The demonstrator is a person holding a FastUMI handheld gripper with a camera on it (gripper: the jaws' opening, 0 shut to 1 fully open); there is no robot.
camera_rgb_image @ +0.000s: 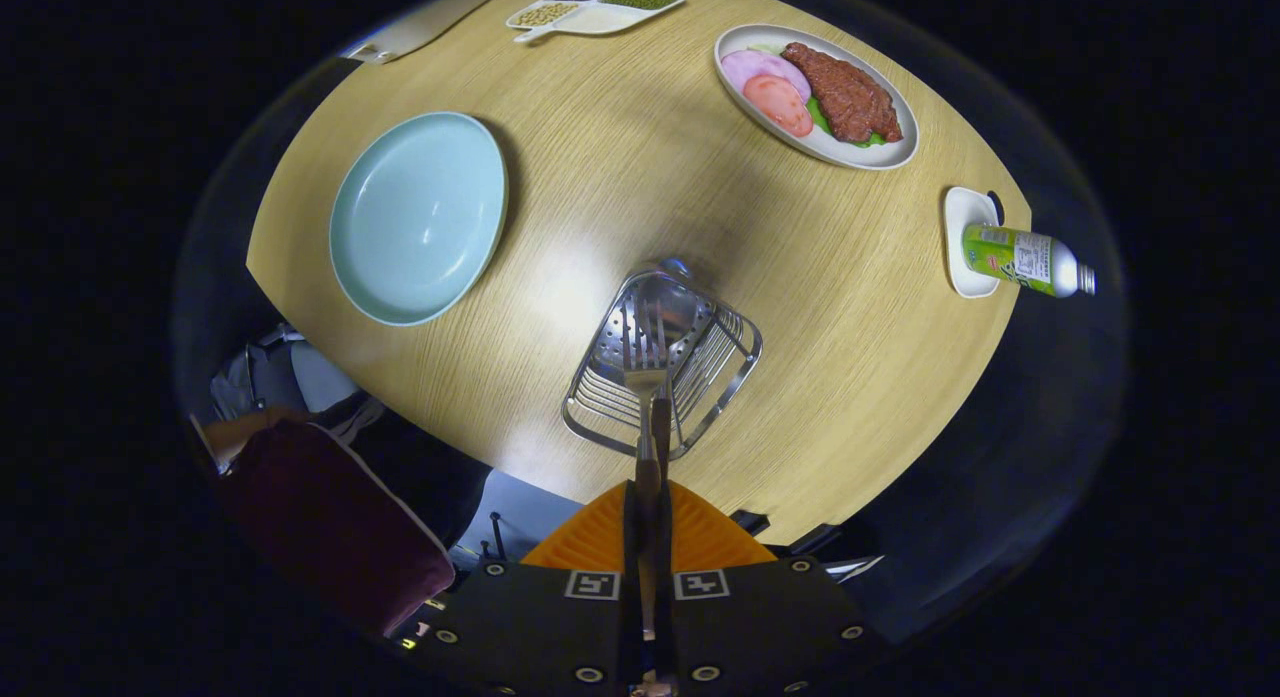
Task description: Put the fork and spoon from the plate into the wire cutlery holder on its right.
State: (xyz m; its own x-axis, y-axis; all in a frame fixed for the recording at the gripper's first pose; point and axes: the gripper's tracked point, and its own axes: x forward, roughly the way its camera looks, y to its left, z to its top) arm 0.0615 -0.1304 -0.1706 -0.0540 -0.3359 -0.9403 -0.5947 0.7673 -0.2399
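My gripper (648, 507) is shut on the handle of a metal fork (646, 362), looking straight down at the table. The fork hangs tines-down over the mouth of the wire cutlery holder (730, 362), which stands just ahead of my fingers (590, 542). A rounded shiny metal piece (677, 270) shows at the holder's far rim; I cannot tell whether it is the spoon. The light blue plate (418, 217) lies to the holder's left with nothing on it.
On the round wooden table (620, 147) beyond the holder lie an oval dish of meat and ham (815, 95) and a divided tray of beans (595, 7). A green bottle (1025, 260) rests on a small white dish. A dark red chair (330, 527) stands near the table edge.
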